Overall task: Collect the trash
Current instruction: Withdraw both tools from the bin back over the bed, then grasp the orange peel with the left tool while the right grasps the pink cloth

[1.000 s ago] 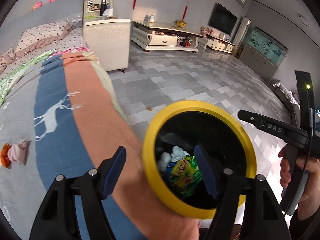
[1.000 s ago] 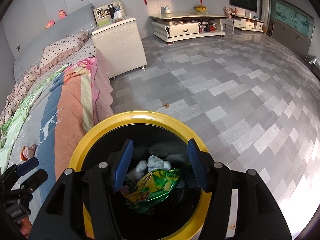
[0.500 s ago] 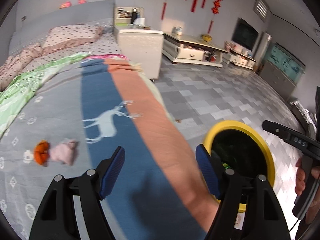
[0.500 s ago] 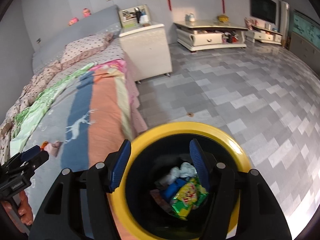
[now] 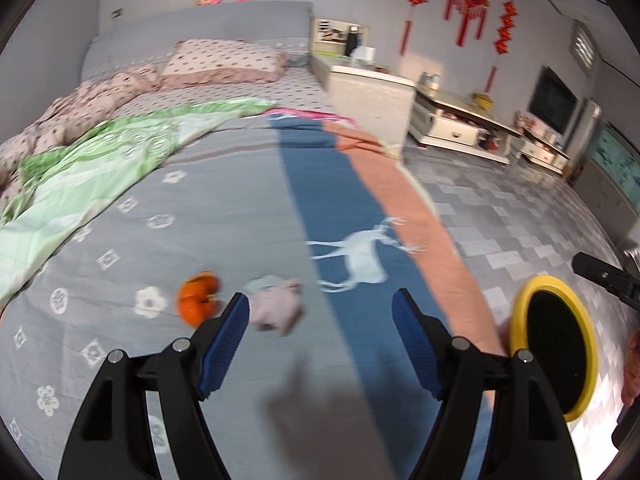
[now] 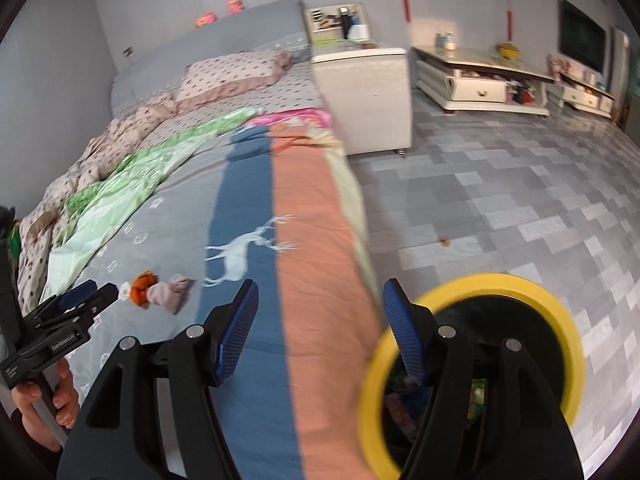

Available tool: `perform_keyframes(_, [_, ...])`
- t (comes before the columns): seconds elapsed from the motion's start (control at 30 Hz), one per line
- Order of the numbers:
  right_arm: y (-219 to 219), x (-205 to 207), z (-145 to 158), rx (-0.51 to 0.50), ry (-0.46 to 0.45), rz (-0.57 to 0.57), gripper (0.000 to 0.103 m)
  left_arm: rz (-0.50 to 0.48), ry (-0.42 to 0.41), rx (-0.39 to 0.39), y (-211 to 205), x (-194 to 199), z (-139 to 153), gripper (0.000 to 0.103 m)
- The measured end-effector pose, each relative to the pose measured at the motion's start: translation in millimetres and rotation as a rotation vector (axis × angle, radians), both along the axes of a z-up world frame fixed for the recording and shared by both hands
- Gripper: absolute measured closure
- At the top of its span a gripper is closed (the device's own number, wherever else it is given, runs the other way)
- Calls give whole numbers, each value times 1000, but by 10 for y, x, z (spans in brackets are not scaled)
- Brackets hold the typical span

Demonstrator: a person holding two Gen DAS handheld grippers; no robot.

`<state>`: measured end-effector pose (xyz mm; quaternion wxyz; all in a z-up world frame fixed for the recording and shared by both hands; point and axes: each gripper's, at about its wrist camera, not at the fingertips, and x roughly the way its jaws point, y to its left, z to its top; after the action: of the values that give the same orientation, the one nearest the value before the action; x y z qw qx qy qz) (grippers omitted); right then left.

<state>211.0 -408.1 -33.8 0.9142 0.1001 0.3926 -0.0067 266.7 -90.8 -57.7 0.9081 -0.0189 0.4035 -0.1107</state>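
Observation:
An orange peel (image 5: 199,298) and a crumpled pink tissue (image 5: 277,305) lie side by side on the grey bedspread (image 5: 224,216). My left gripper (image 5: 320,332) is open and empty above the bed, its left finger close beside the tissue. The peel (image 6: 143,283) and the tissue (image 6: 172,292) also show in the right wrist view, with the left gripper (image 6: 86,294) near them. My right gripper (image 6: 318,328) is open and empty over the bed's edge. A yellow-rimmed black trash bin (image 6: 532,312) stands on the floor by the bed and holds wrappers; it also shows in the left wrist view (image 5: 554,344).
The bed carries a green quilt (image 5: 92,160) and spotted pillows (image 5: 224,60). A white nightstand (image 6: 364,96) stands past the bed's side. A TV cabinet (image 6: 480,76) lines the far wall. Grey tile floor (image 6: 500,200) spreads to the right.
Both grippers have swung left, from above the bin to over the bed. The peel and tissue now lie just in front of my left gripper. The bin has slid to the right of both views.

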Motion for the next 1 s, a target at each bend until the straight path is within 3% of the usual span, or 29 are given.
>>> perform_keyframes(0.3, [846,481,-187,-8,35,139,41,127,55,2,631,234,-292,32])
perform_keyframes(0.6, [1532,861,-599,-29,84,263,41,220,121,-22,1012,456,-649,33])
perform_keyframes(1.0, [2182,1149,-1163,-74,143,397,41,280,187,-61,1167,689,-1029,33])
